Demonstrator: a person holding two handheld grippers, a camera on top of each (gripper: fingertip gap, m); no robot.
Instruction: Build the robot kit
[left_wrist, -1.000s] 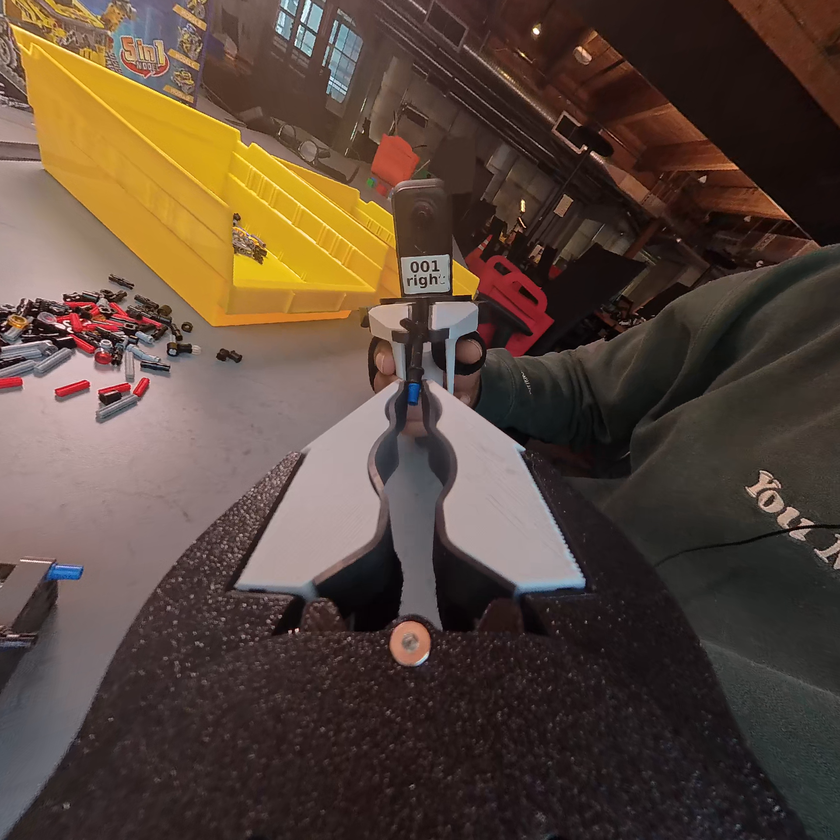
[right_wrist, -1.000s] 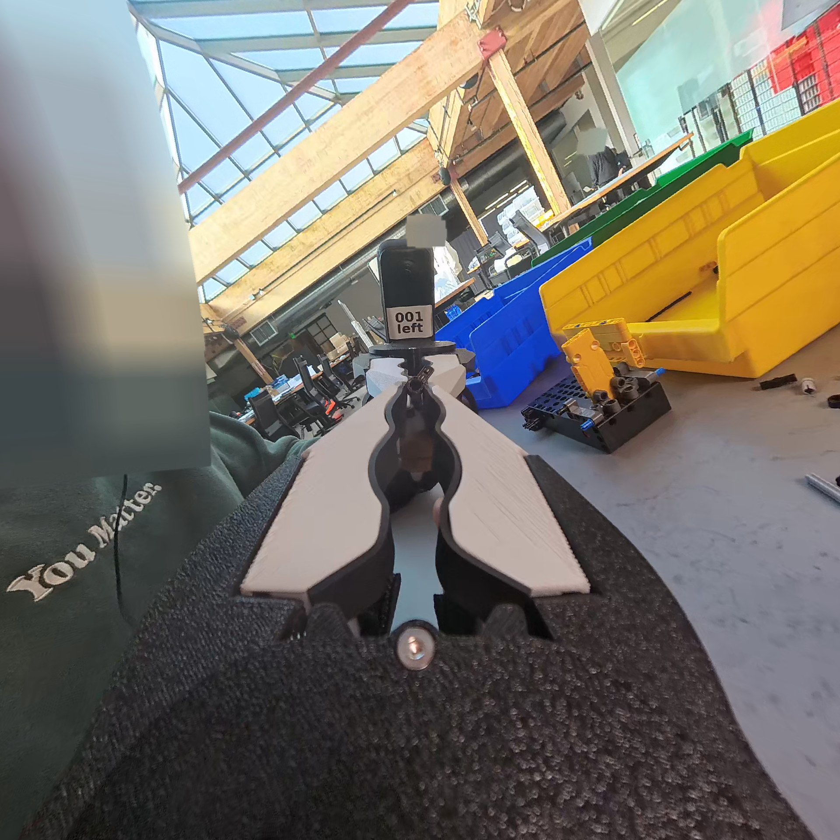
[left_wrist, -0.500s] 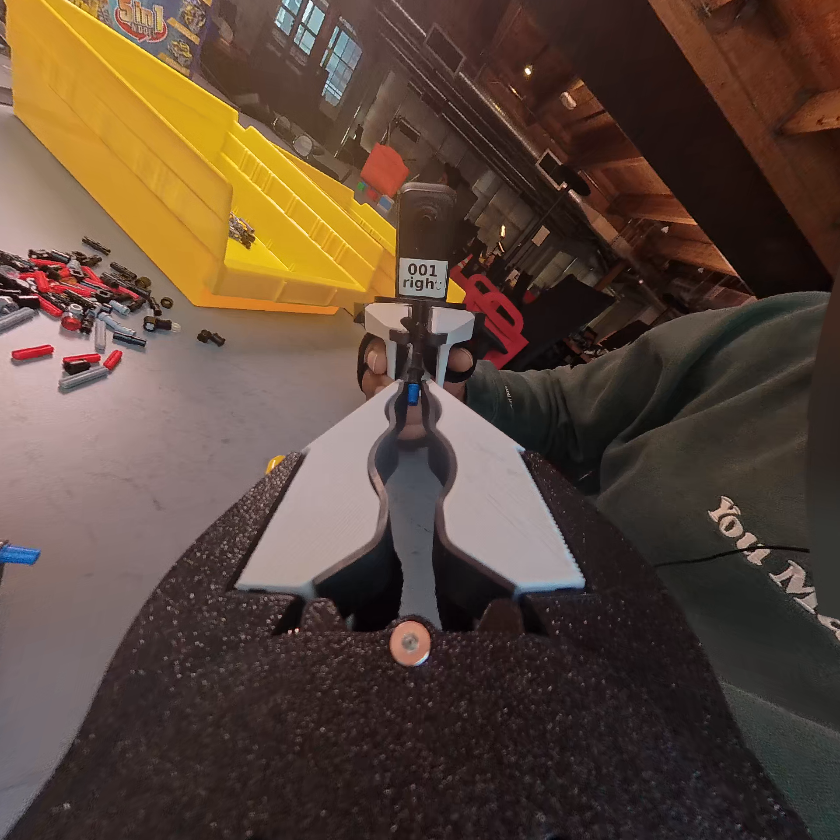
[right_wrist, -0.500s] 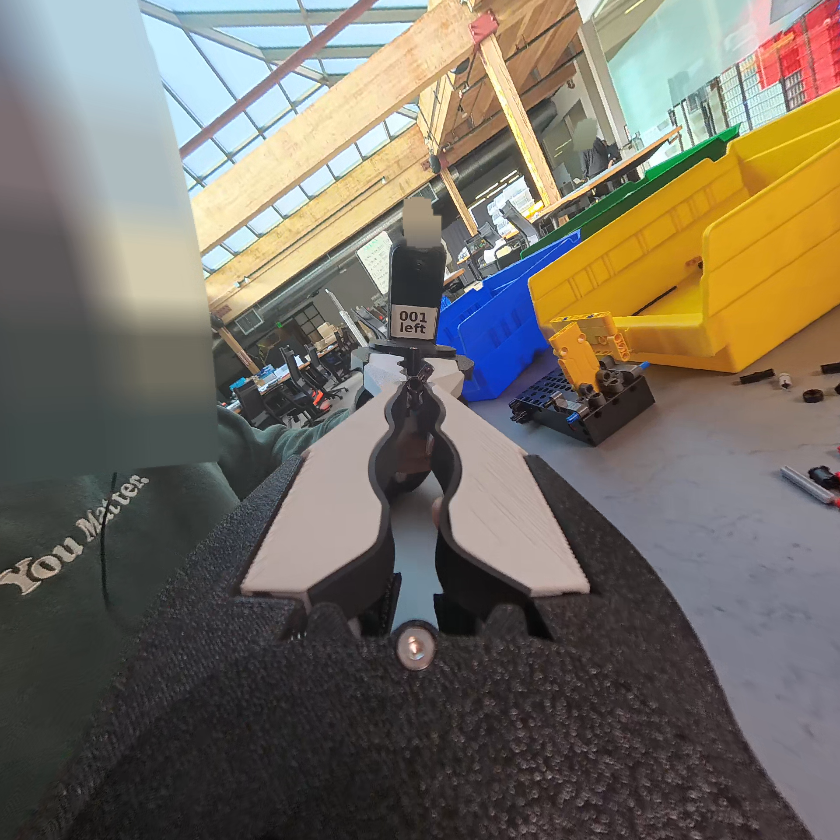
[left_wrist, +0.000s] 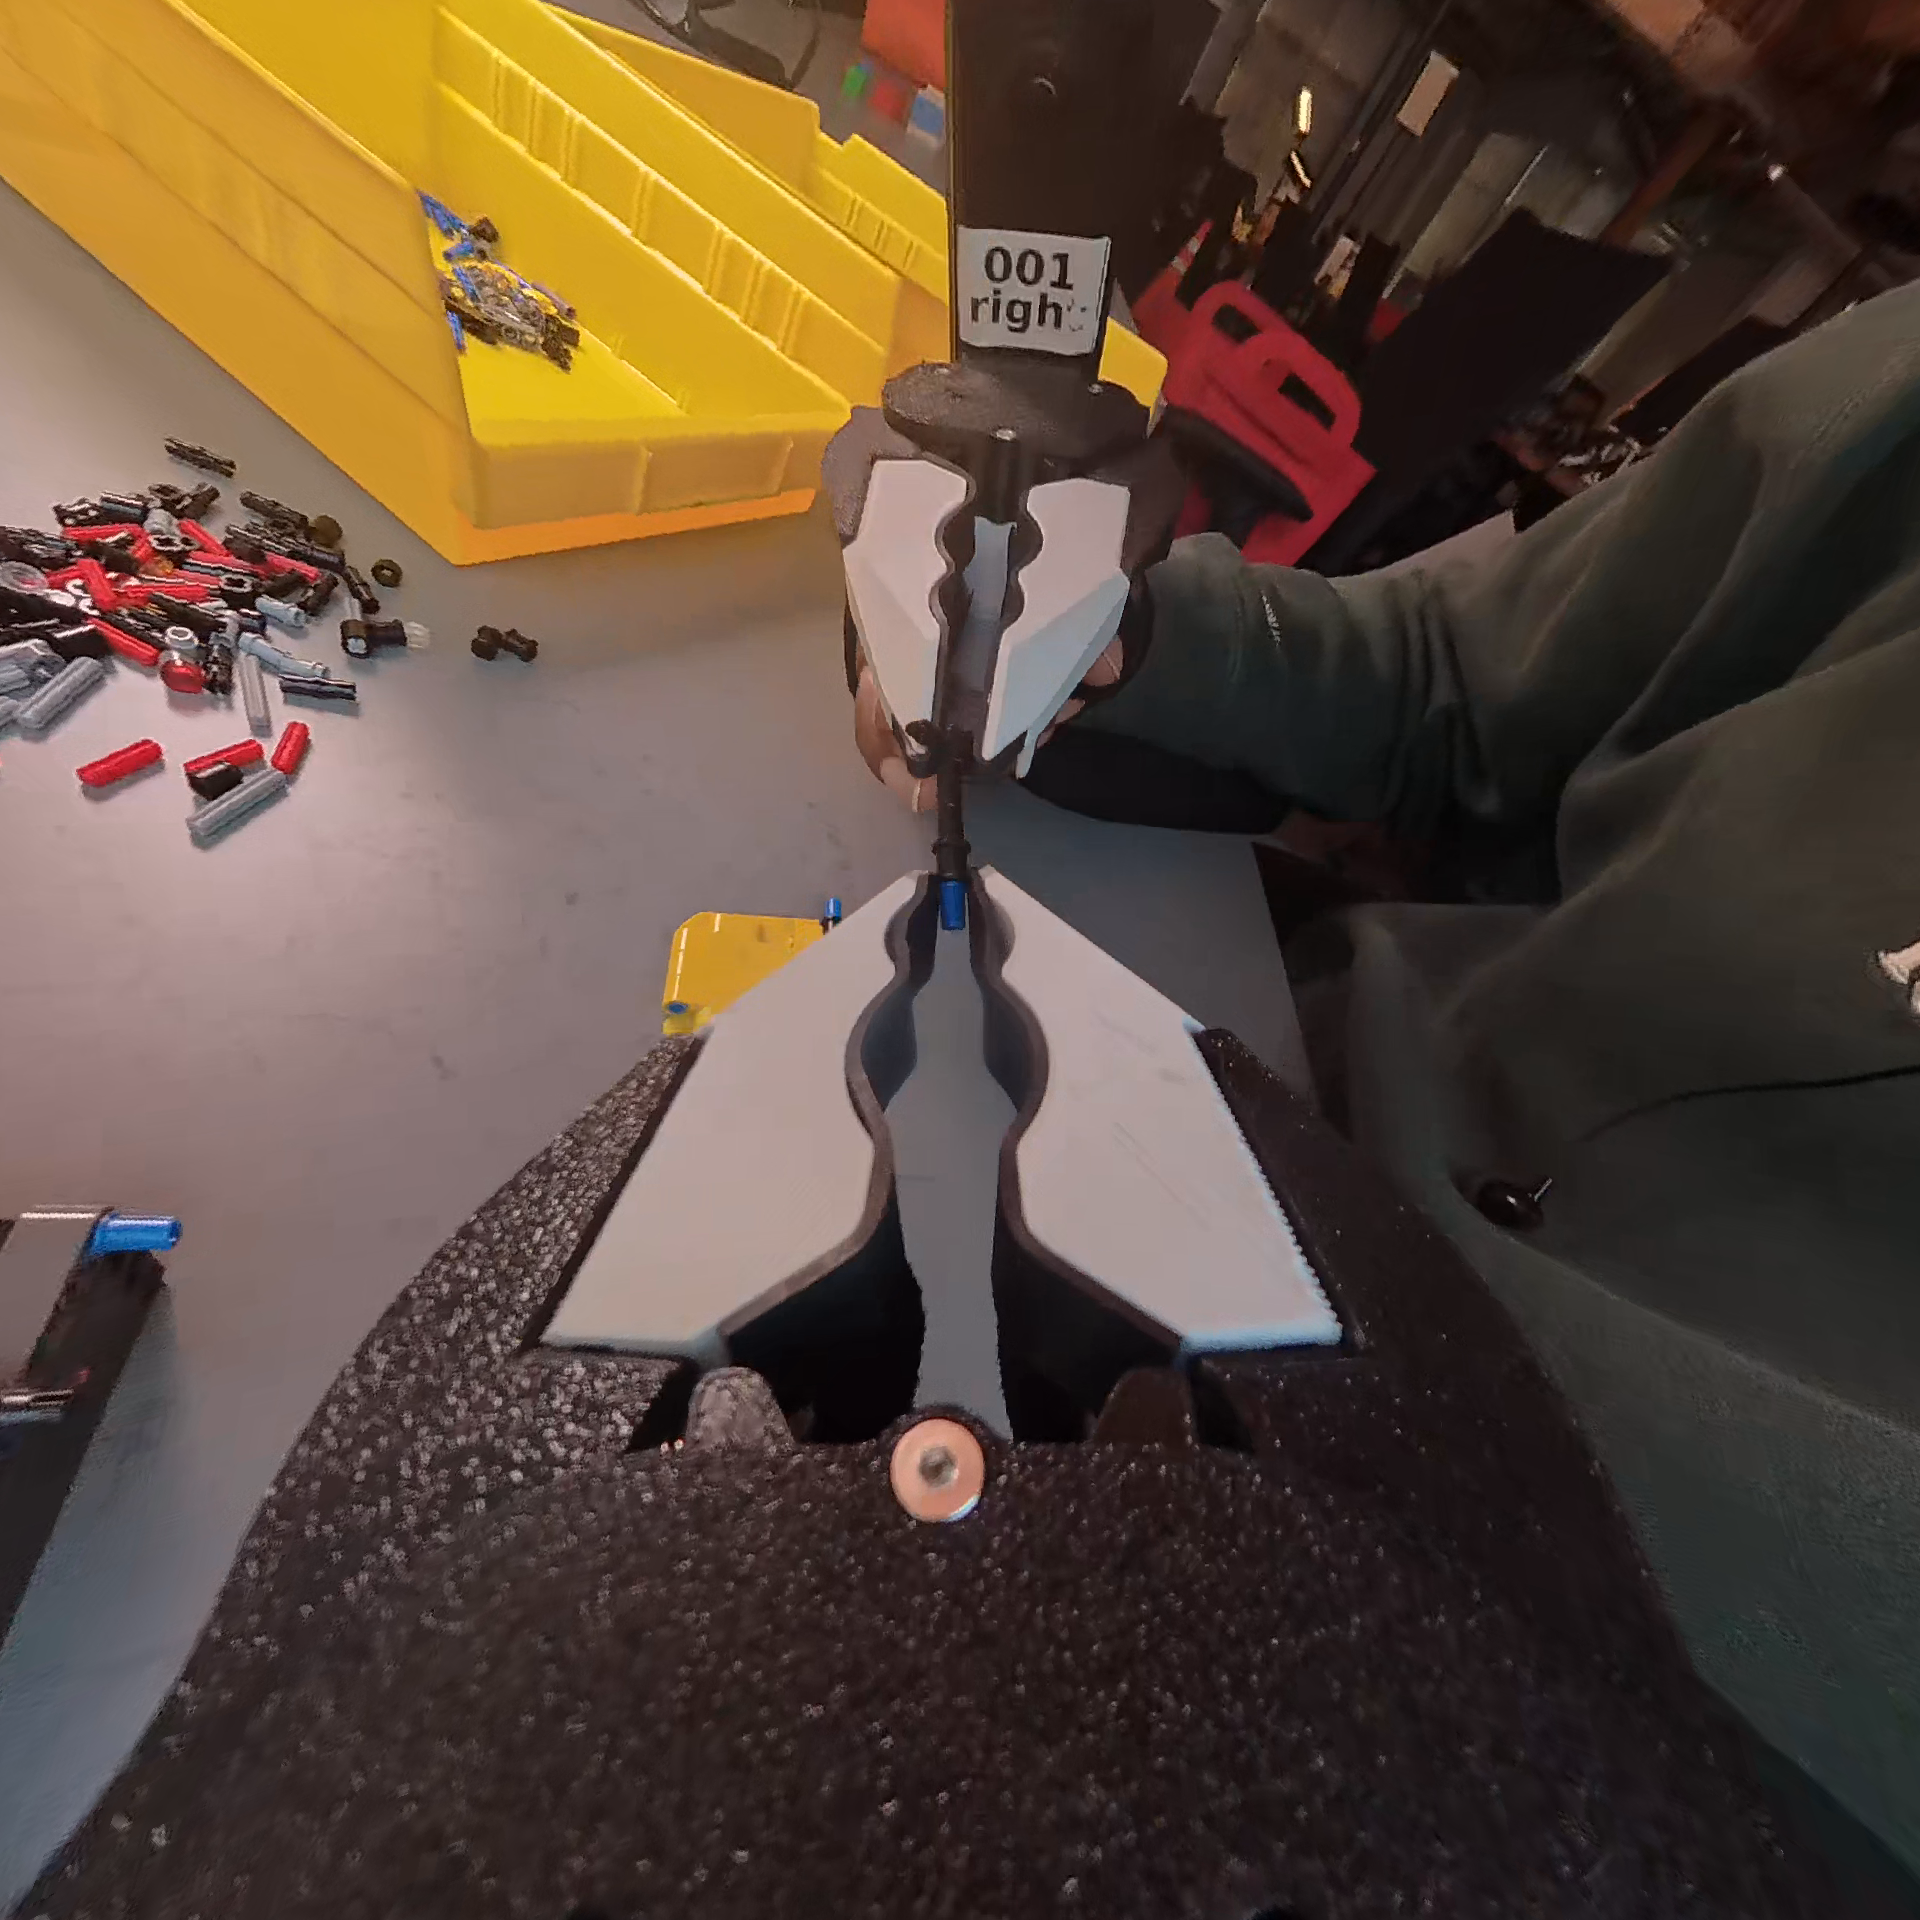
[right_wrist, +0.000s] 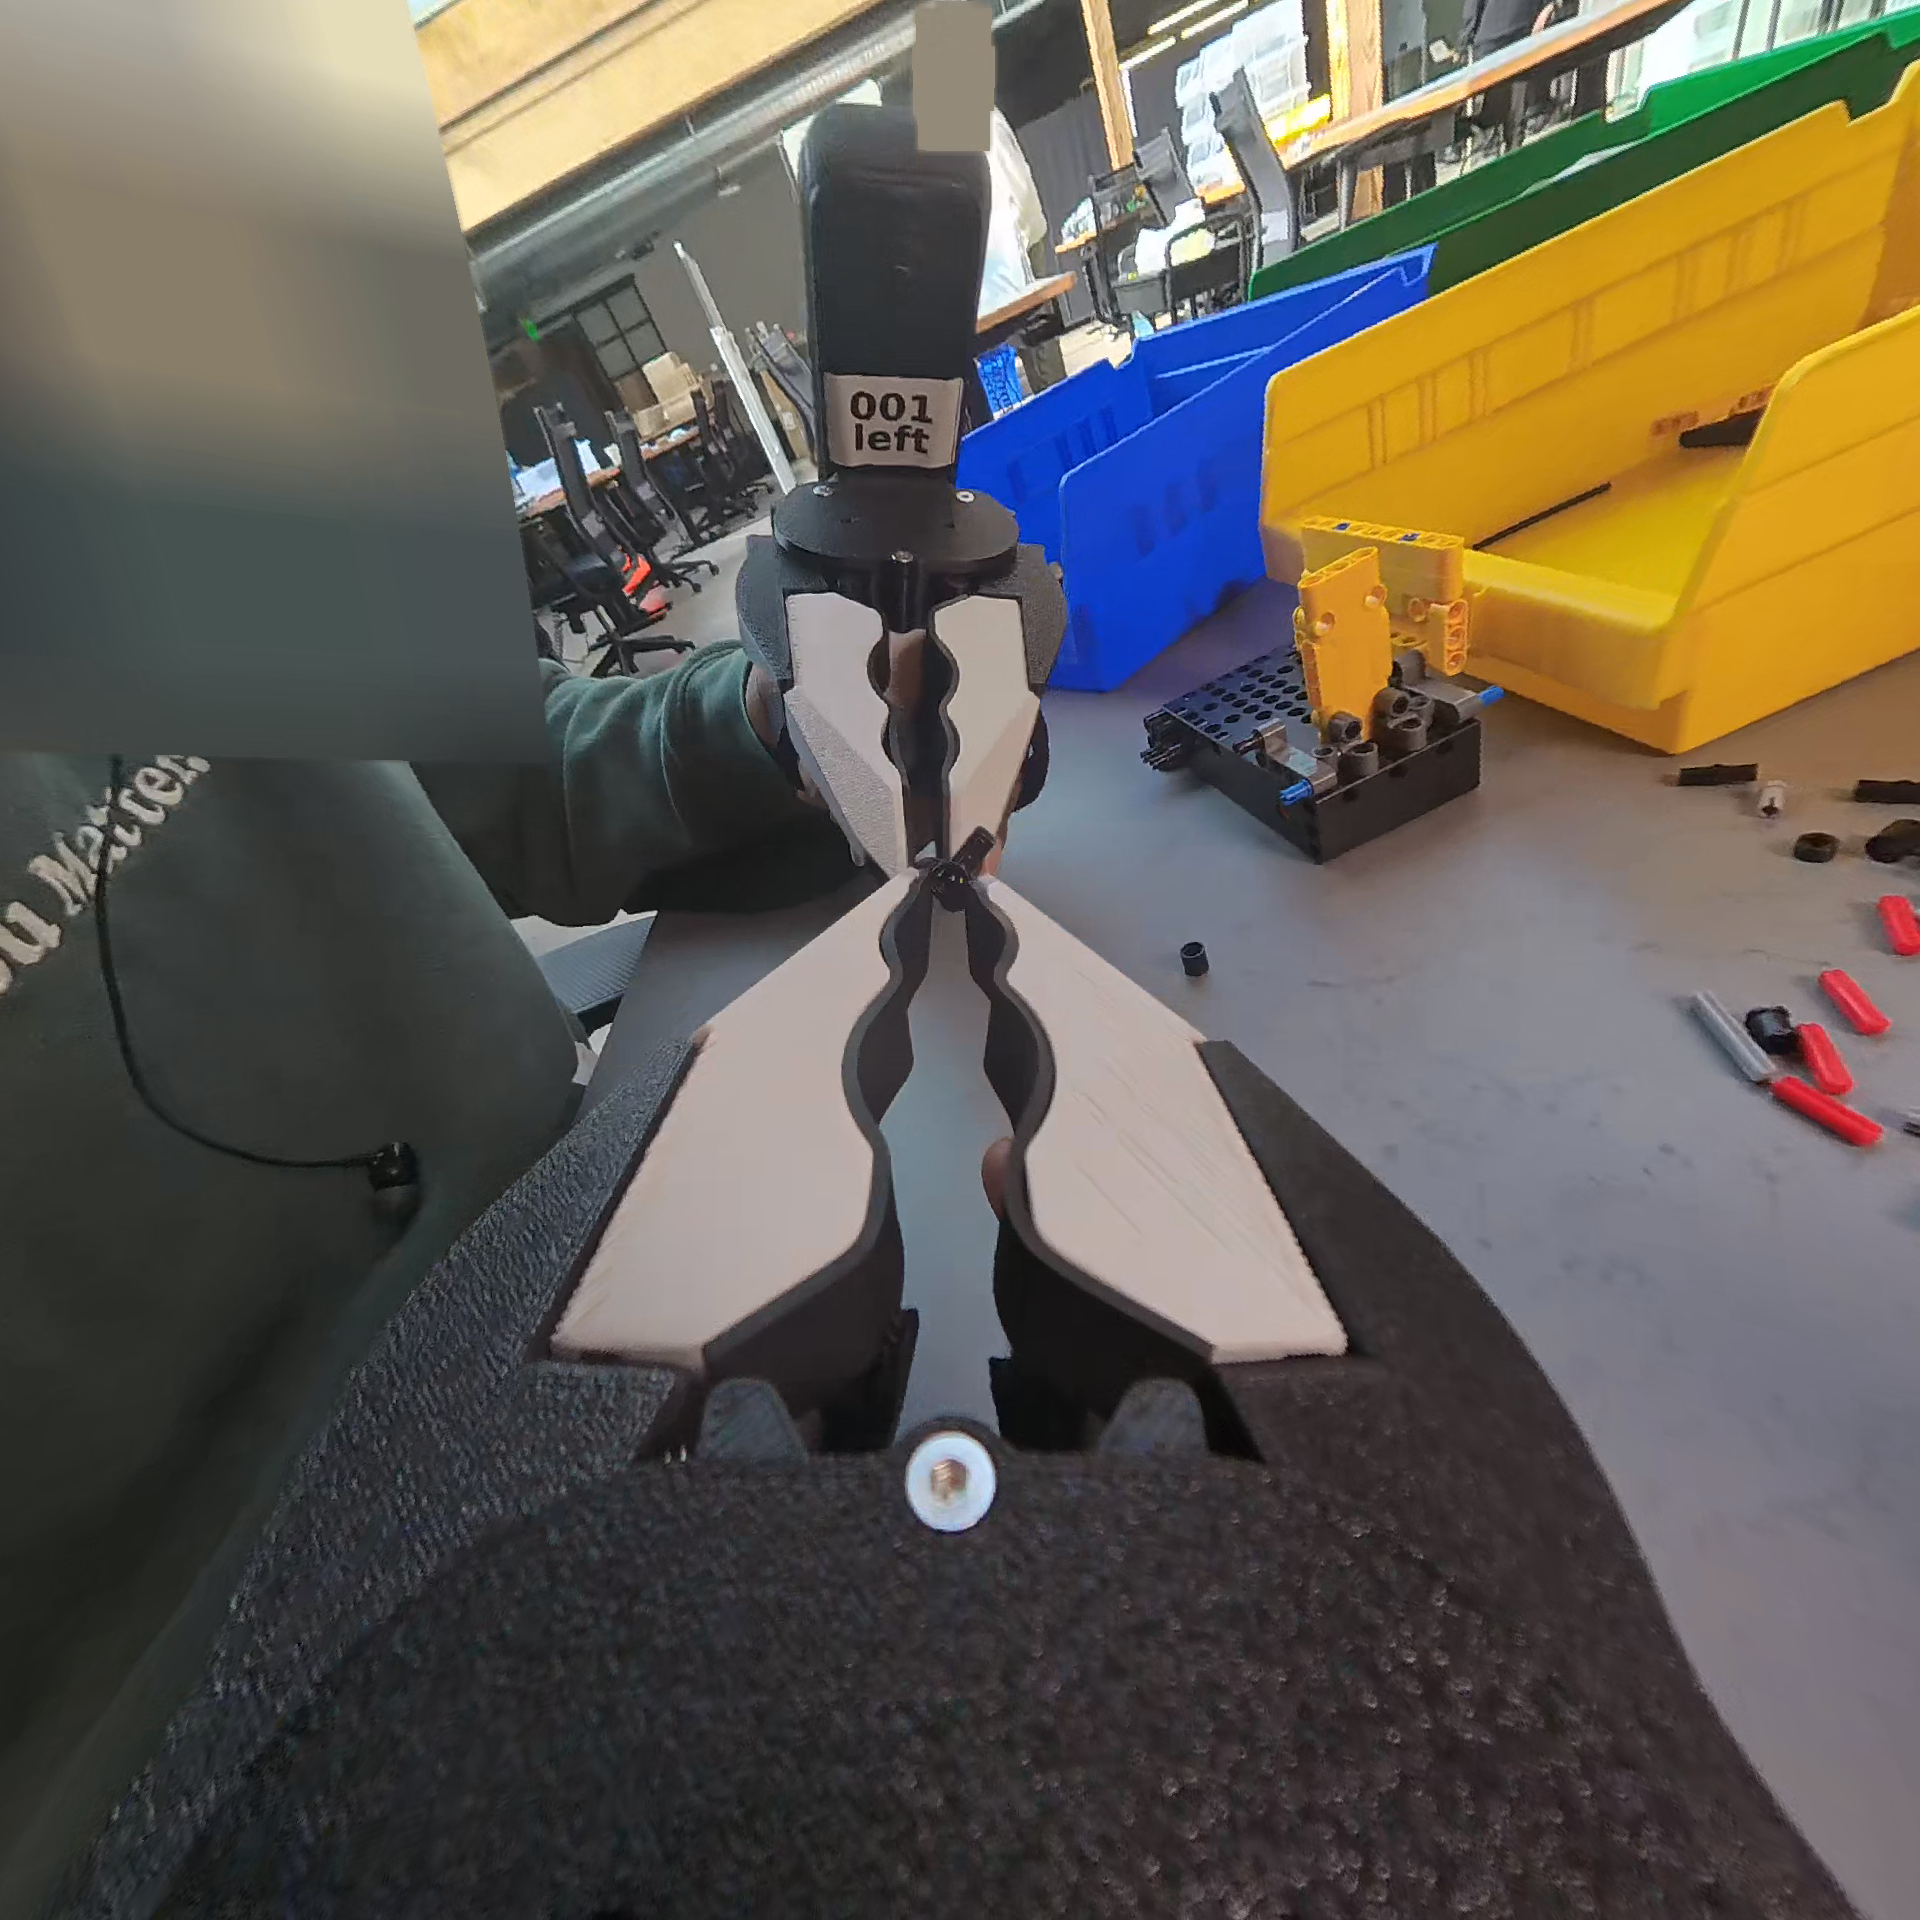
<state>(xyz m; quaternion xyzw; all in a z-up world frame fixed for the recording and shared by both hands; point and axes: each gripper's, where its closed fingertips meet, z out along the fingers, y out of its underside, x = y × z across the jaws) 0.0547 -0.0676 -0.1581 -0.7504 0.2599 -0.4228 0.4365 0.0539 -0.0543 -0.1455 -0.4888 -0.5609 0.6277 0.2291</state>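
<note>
My left gripper (left_wrist: 948, 891) is shut on a small blue pin (left_wrist: 949, 906) at its tips. My right gripper (left_wrist: 951, 753) faces it tip to tip, held in a hand with a green sleeve. A thin black piece (left_wrist: 948, 821) runs from the right gripper's tips down to the blue pin. In the right wrist view my right gripper (right_wrist: 943, 888) is shut on that small black piece (right_wrist: 951, 875). The left gripper (right_wrist: 914, 847) meets it from the far side. Both hover just above the grey table (left_wrist: 520, 883).
A black and yellow brick assembly (right_wrist: 1340, 727) stands on the table by the yellow bins (right_wrist: 1558, 582) and a blue bin (right_wrist: 1143, 499). Loose red, black and grey pieces (left_wrist: 177, 644) lie to the left. A yellow part (left_wrist: 727, 956) lies below my left fingers. My left and right fingertips are right by each other.
Both grippers have tipped down toward the table while staying tip to tip. More of the table and loose pieces shows now. The black piece between the tips is now plainly visible.
</note>
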